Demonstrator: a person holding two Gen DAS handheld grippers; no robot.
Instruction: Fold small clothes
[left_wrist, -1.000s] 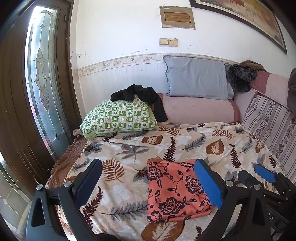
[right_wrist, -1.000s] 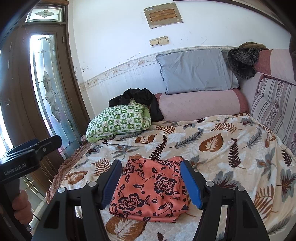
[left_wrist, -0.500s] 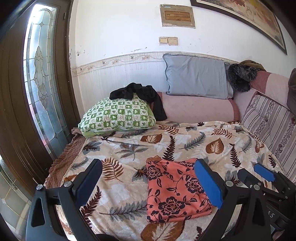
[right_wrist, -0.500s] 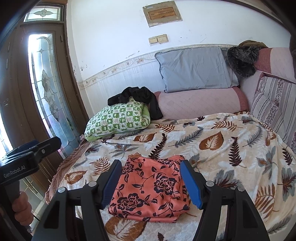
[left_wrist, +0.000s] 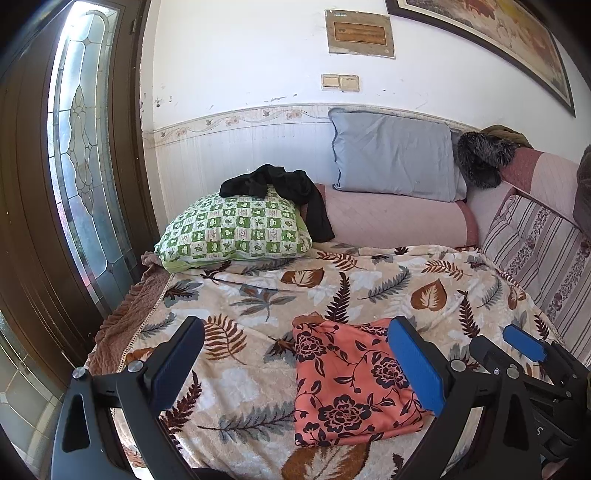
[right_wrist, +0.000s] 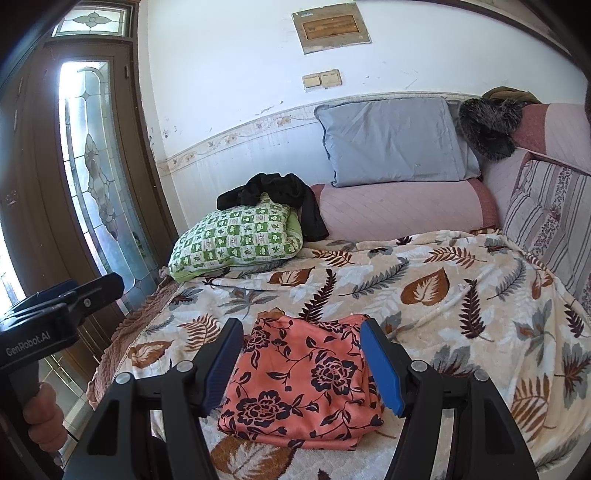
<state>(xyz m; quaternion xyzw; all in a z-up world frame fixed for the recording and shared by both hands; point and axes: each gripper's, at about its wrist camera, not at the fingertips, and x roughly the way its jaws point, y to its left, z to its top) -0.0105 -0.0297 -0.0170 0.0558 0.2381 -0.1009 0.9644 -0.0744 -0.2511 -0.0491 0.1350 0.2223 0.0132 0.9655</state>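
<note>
A folded salmon-pink cloth with dark flowers (left_wrist: 351, 380) lies flat near the front edge of the leaf-patterned blanket (left_wrist: 369, 291); it also shows in the right wrist view (right_wrist: 303, 380). My left gripper (left_wrist: 295, 365) is open and empty, held above and in front of the cloth, which lies toward its right finger. My right gripper (right_wrist: 306, 365) is open and empty, its fingers framing the cloth without touching it. The right gripper also shows at the right edge of the left wrist view (left_wrist: 524, 354). A black garment (left_wrist: 280, 192) lies crumpled at the back.
A green checked pillow (left_wrist: 236, 232) lies at the back left under the black garment. A pink bolster (left_wrist: 395, 221) and a grey pillow (left_wrist: 391, 158) stand against the wall. Striped cushions (left_wrist: 535, 251) line the right side. A dark door with glass (left_wrist: 85, 166) is left.
Both views have shifted slightly, the cameras drawing a little back and up. The cloth has not moved and both grippers stay open.
</note>
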